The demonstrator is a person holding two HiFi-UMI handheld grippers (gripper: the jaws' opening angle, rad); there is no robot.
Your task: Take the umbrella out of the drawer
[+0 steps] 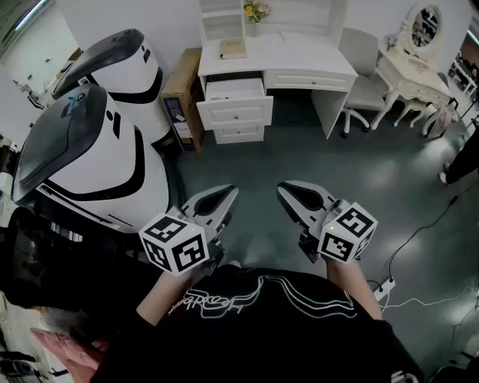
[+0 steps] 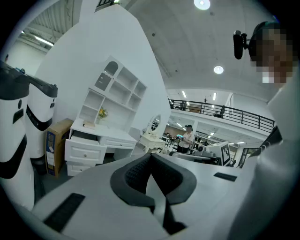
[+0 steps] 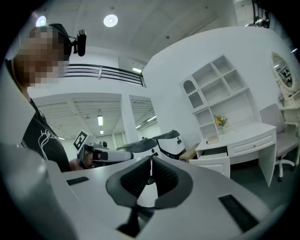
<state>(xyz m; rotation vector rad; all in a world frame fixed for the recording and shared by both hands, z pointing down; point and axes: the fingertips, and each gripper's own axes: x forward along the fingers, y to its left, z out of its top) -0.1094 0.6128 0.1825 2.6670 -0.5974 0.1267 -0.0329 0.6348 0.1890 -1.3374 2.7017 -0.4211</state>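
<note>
A white desk (image 1: 299, 56) stands across the room, and its top left drawer (image 1: 234, 90) is pulled out. I see no umbrella in the drawer's pale inside from here. I hold both grippers level in front of my body, far from the desk. My left gripper (image 1: 227, 196) is shut with nothing between its pads (image 2: 136, 173). My right gripper (image 1: 286, 190) is also shut and empty, its pads (image 3: 165, 177) meeting at the tips. The open drawer (image 2: 84, 147) appears at the left of the left gripper view, and the drawer (image 3: 214, 158) at the right of the right gripper view.
Two large white-and-black machine shells (image 1: 82, 149) stand at my left, with a cardboard box (image 1: 182, 97) beside the desk. A book (image 1: 233, 48) and flowers (image 1: 254, 10) sit on the desk. A white chair (image 1: 363, 90), a vanity table (image 1: 412, 75) and a floor power strip (image 1: 384, 286) are to the right.
</note>
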